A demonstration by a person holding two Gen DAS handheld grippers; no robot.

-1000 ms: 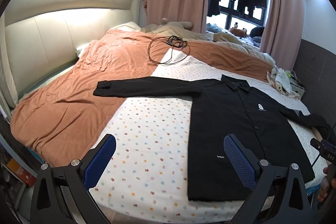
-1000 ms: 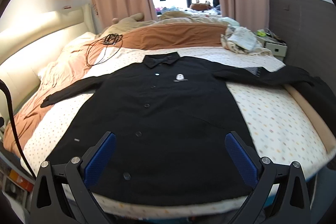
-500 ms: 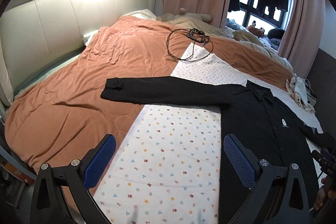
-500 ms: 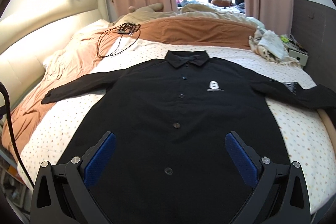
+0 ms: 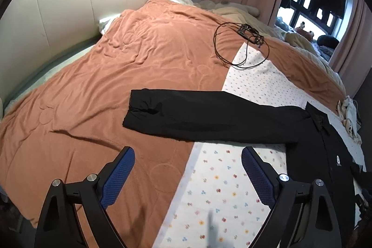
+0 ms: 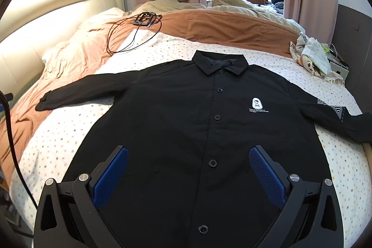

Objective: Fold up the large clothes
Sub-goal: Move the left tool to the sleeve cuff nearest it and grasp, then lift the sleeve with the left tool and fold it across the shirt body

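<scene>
A black long-sleeved button shirt (image 6: 186, 122) lies flat, front up, on the bed, collar away from me, both sleeves spread out. My right gripper (image 6: 188, 155) is open and empty, hovering above the shirt's lower front. In the left wrist view the shirt's left sleeve (image 5: 209, 115) stretches across the orange blanket and the dotted sheet, its cuff at the left. My left gripper (image 5: 187, 155) is open and empty, just short of that sleeve.
An orange blanket (image 5: 139, 62) covers the bed's left and far side, over a white dotted sheet (image 5: 220, 190). A black cable coil with a device (image 6: 137, 31) lies beyond the shirt. A pile of pale clothes (image 6: 313, 55) sits at the right. A padded headboard (image 5: 69, 11) stands left.
Both grippers moved forward over the bed. The left one swung toward the left sleeve, now close in front of it. The right one came lower over the shirt's front. The shirt has not moved.
</scene>
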